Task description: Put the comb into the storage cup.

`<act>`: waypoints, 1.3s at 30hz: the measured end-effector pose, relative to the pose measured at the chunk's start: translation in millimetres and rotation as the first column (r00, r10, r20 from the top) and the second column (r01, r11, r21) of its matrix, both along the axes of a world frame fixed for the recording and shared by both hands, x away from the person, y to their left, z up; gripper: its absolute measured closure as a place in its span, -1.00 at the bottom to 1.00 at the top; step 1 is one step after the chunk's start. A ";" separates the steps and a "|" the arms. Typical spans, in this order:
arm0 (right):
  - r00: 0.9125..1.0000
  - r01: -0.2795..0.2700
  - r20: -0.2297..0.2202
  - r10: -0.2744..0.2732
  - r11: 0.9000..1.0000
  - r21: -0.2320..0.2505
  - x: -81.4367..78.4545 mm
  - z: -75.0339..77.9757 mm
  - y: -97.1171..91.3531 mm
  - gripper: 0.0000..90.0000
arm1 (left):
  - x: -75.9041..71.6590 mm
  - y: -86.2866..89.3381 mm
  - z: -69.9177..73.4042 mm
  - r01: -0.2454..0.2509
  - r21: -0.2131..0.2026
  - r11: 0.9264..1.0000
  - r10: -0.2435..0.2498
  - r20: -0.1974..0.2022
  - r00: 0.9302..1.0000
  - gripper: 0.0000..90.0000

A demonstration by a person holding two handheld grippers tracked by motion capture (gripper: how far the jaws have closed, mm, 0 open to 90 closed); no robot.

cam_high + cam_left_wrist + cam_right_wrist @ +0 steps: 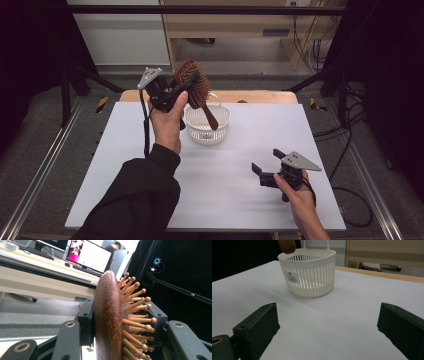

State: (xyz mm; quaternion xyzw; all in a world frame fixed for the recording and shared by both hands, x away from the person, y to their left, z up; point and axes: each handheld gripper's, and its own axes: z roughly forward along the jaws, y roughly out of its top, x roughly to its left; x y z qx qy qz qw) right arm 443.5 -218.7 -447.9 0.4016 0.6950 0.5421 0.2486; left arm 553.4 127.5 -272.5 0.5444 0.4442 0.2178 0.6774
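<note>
1. Table [220,195]: your work surface is a white sheet on a wooden top, whose bare edge shows along the far side.
2. Basket [207,125]: a white slotted basket with a loop handle stands upright on the far middle of the table; the right gripper view shows its label and slats [308,272].
3. Hairbrush [195,87]: you hold the brown wooden brush raised above the basket, head uppermost, its handle slanting down to the basket's mouth. I cannot tell whether it touches the rim.
4. Left gripper [187,85]: your left hand holds it up at the far left. Its jaws are about half closed and clamp the brush head [108,320], one pad on the smooth back, the other on the bristle side.
5. Right gripper [265,167]: it sits low over the near right of the table, well apart from the basket. Its jaws stand wide apart with nothing between them.
</note>
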 end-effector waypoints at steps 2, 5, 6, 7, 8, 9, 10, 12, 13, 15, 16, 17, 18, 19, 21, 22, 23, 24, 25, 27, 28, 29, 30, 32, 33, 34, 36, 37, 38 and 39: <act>1.000 -0.011 -0.008 0.011 1.000 -0.015 0.4 -1.2 2.9 -0.91 | 3.4 -1.0 -1.6 -0.005 0.002 1.000 0.006 -0.003 1.000 0.12; 1.000 -0.024 -0.008 0.024 1.000 -0.020 0.3 -1.4 6.8 -0.91 | 7.6 -4.1 -3.5 -0.005 0.001 1.000 0.005 -0.004 1.000 0.12; 1.000 -0.028 -0.005 0.028 0.999 -0.025 0.0 -1.3 7.9 -0.91 | 8.6 -5.4 -3.7 -0.007 0.004 1.000 0.007 -0.001 1.000 0.12; 0.999 -0.032 -0.002 0.032 0.999 -0.027 -0.4 -1.3 9.2 -0.91 | 9.9 -7.5 -3.5 -0.007 0.010 1.000 0.007 0.003 1.000 0.12; 0.999 -0.038 -0.003 0.038 0.999 -0.030 -0.8 -1.4 10.4 -0.91 | 11.0 -9.0 -3.4 -0.007 0.015 1.000 0.007 0.006 1.000 0.12; 0.999 -0.041 -0.002 0.041 0.999 -0.032 -0.9 -1.4 10.8 -0.91 | 12.1 -10.6 -3.2 -0.009 0.019 1.000 0.008 0.008 1.000 0.12; 0.999 -0.042 -0.002 0.042 0.999 -0.031 -1.1 -1.2 11.1 -0.91 | 13.2 -11.7 -3.1 -0.008 0.023 1.000 0.008 0.008 1.000 0.12; 0.999 -0.042 -0.002 0.042 0.999 -0.029 -1.0 -1.2 10.9 -0.91 | 15.2 -13.8 -3.0 -0.007 0.022 1.000 0.007 0.006 1.000 0.12; 0.999 -0.043 -0.002 0.043 0.999 -0.029 -0.9 -1.2 10.7 -0.91 | 16.3 -14.7 -2.9 -0.007 0.018 1.000 0.007 0.007 1.000 0.12; 0.999 -0.042 -0.002 0.042 0.999 -0.028 -0.2 -1.4 10.0 -0.91 | 18.1 -16.2 -2.6 -0.008 0.010 1.000 0.008 0.009 1.000 0.12; 0.999 -0.041 -0.004 0.041 0.999 -0.025 0.1 -1.4 9.9 -0.91 | 19.2 -16.9 -2.4 -0.009 0.011 1.000 0.008 0.011 1.000 0.12; 0.999 -0.041 -0.005 0.041 0.999 -0.023 0.2 -1.3 9.6 -0.91 | 20.3 -17.8 -2.2 -0.012 0.014 1.000 0.012 0.012 1.000 0.12; 0.999 -0.041 -0.005 0.041 0.999 -0.021 0.2 -1.2 9.5 -0.91 | 21.4 -18.6 -2.1 -0.014 0.019 1.000 0.014 0.012 1.000 0.12; 0.999 -0.042 -0.004 0.042 0.999 -0.021 0.1 -1.1 9.6 -0.91 | 22.3 -19.5 -2.1 -0.015 0.021 1.000 0.015 0.012 1.000 0.12; 0.999 -0.044 -0.003 0.044 0.999 -0.018 -0.3 -1.0 10.1 -0.91 | 23.8 -20.8 -2.2 -0.013 0.022 1.000 0.013 0.012 1.000 0.12; 0.999 -0.045 -0.004 0.045 0.999 -0.019 -0.4 -0.9 10.1 -0.91 | 24.2 -21.5 -2.4 -0.013 0.024 1.000 0.012 0.013 1.000 0.12; 0.999 -0.045 -0.003 0.045 0.999 -0.018 -0.4 -0.9 10.0 -0.91 | 24.2 -22.4 -2.6 -0.015 0.029 0.999 0.014 0.016 1.000 0.12; 0.999 -0.045 -0.003 0.045 0.999 -0.017 -0.4 -0.8 9.8 -0.91 | 24.3 -23.3 -2.9 -0.016 0.038 0.999 0.015 0.020 1.000 0.12; 0.999 -0.043 -0.002 0.043 0.999 -0.015 -0.4 -0.8 9.8 -0.91 | 24.4 -24.6 -3.4 -0.017 0.046 0.999 0.016 0.021 1.000 0.12; 0.999 -0.042 -0.003 0.042 0.999 -0.012 -0.7 -0.5 9.3 -0.91 | 24.7 -25.9 -4.3 -0.017 0.051 0.999 0.016 0.022 1.000 0.12; 0.999 -0.042 -0.002 0.042 0.999 -0.012 -0.6 -0.5 9.2 -0.91 | 24.9 -26.1 -4.5 -0.017 0.050 0.999 0.016 0.021 1.000 0.12; 0.999 -0.041 -0.002 0.041 0.999 -0.012 -0.6 -0.5 9.2 -0.91 | 25.4 -26.2 -4.8 -0.019 0.047 0.999 0.018 0.021 1.000 0.12; 0.999 -0.041 -0.001 0.041 0.999 -0.011 -0.6 -0.4 8.9 -0.91 | 26.1 -26.2 -5.0 -0.022 0.045 0.999 0.021 0.022 1.000 0.12; 0.999 -0.041 0.000 0.041 0.999 -0.009 -0.7 -0.2 8.6 -0.91 | 27.5 -25.4 -5.6 -0.028 0.040 0.999 0.027 0.019 0.999 0.12; 0.999 -0.041 0.000 0.041 0.999 -0.009 -0.6 -0.2 8.6 -0.91 | 28.3 -24.8 -6.0 -0.030 0.034 0.999 0.029 0.016 0.999 0.12; 0.999 -0.040 0.000 0.040 0.999 -0.008 -0.6 -0.3 8.8 -0.91 | 29.2 -24.3 -6.3 -0.032 0.029 0.999 0.032 0.012 0.999 0.12; 0.999 -0.045 -0.002 0.045 0.999 -0.016 -0.2 -1.1 10.7 -0.91 | 30.6 -23.5 -6.8 -0.041 0.027 0.999 0.041 0.012 0.999 0.12; 0.999 -0.049 -0.006 0.049 0.999 -0.018 -0.5 -1.4 11.9 -0.91 | 31.7 -22.7 -7.4 -0.046 0.026 0.999 0.046 0.012 0.999 0.12; 0.999 -0.052 -0.005 0.052 0.998 -0.019 -0.7 -1.3 13.0 -0.91 | 32.4 -22.2 -7.7 -0.048 0.026 0.999 0.048 0.011 0.999 0.12; 0.999 -0.052 -0.003 0.052 0.998 -0.020 -0.8 -1.1 13.3 -0.91 | 33.6 -21.5 -8.5 -0.052 0.023 0.998 0.052 0.009 0.999 0.12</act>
